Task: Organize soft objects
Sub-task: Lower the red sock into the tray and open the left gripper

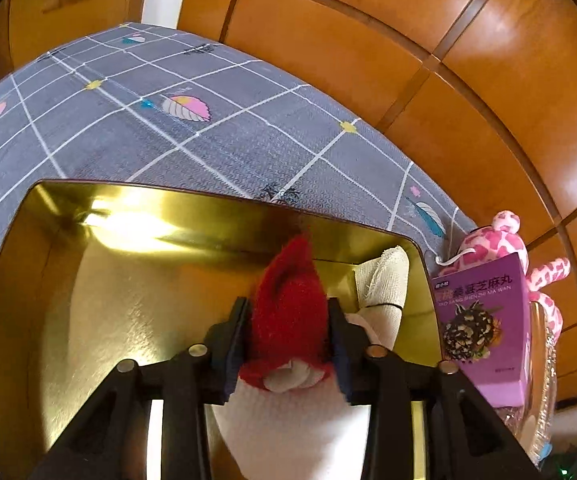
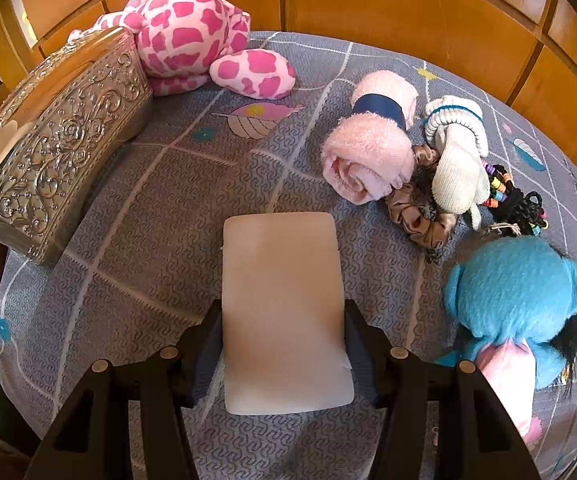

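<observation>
Gold-lined tin [image 1: 68, 280]: open, standing on the grey checked bedspread [image 1: 192, 136]. Contents: one cream knitted sock [image 1: 384, 280], lying against the tin's right wall; the rest of the gold floor shows only glare.

Embossed silver metal box [image 2: 60, 148]: seen from the right wrist, on the same bedspread at the left; its inside does not show.

Red-and-white plush gnome [image 1: 288, 308]: between the fingers of my left gripper [image 1: 288, 320], over the tin's right half, red hat pointing away from me. The pads flank the hat; whether they press it I cannot tell.

Pale pink foam block [image 2: 282, 308]: clamped at its sides by my right gripper [image 2: 284, 344], held above the bedspread, gripper angled steeply down.

Loose on the bedspread: rolled pink towel [image 2: 368, 152] with a blue band, just beside a white plush toy [image 2: 458, 160]; brown scrunchie [image 2: 420, 216] touching both; beaded black hair ties [image 2: 516, 200]; blue plush doll [image 2: 516, 292]; pink spotted plush [image 2: 192, 32] behind the silver box.

Purple food box [image 1: 484, 320]: upright beside the tin's right wall.
</observation>
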A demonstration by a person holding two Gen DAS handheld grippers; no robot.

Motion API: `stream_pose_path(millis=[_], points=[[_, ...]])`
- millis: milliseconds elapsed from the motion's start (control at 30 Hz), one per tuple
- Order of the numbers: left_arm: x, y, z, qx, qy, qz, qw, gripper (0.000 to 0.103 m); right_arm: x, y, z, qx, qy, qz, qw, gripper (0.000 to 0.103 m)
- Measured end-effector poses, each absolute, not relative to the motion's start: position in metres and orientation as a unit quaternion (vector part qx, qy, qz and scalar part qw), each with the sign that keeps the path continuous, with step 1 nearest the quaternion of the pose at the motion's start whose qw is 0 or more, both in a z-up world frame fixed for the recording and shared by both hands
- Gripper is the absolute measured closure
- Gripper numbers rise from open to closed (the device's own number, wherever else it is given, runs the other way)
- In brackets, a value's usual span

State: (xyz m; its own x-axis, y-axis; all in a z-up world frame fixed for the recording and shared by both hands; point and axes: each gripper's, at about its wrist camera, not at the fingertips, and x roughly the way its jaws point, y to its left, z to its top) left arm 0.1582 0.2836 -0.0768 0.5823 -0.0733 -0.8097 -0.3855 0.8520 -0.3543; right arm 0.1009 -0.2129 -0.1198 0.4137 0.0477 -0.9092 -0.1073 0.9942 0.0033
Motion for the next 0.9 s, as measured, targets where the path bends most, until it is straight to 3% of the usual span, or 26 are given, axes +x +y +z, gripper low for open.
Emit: stream_pose_path(millis=[33, 67, 200, 367, 433, 600, 733, 900], points=[[0.159, 0.283, -0.076, -0.253, 0.447, 0.090, 0.854, 0.044, 0.101, -0.212, -0.120, -0.028, 0.539, 0.045, 0.841, 0.046], [0.159, 0.282, -0.074, -0.249, 0.444, 0.092, 0.856, 0.039, 0.100, -0.212, -0.120, -0.028, 0.539, 0.045, 0.841, 0.046], [0.147, 0.272, -0.061, -0.213, 0.431, 0.103, 0.871, 0.030, 0.098, -0.211, -0.121, -0.029, 0.538, 0.044, 0.842, 0.046], [0.114, 0.255, -0.042, -0.180, 0.410, 0.108, 0.888, 0.028, 0.098, -0.211, -0.121, -0.030, 0.537, 0.042, 0.842, 0.045], [0.098, 0.247, -0.036, -0.174, 0.398, 0.105, 0.895, 0.020, 0.099, -0.211, -0.122, -0.027, 0.539, 0.042, 0.841, 0.044], [0.063, 0.226, -0.028, -0.151, 0.383, 0.109, 0.905, 0.017, 0.100, -0.212, -0.122, -0.028, 0.537, 0.040, 0.842, 0.044], [0.040, 0.213, -0.024, -0.136, 0.372, 0.110, 0.911, 0.008, 0.099, -0.210, -0.122, -0.034, 0.534, 0.036, 0.844, 0.045], [0.021, 0.196, -0.021, -0.104, 0.371, 0.103, 0.917, 0.008, 0.096, -0.207, -0.122, -0.038, 0.532, 0.034, 0.845, 0.045]])
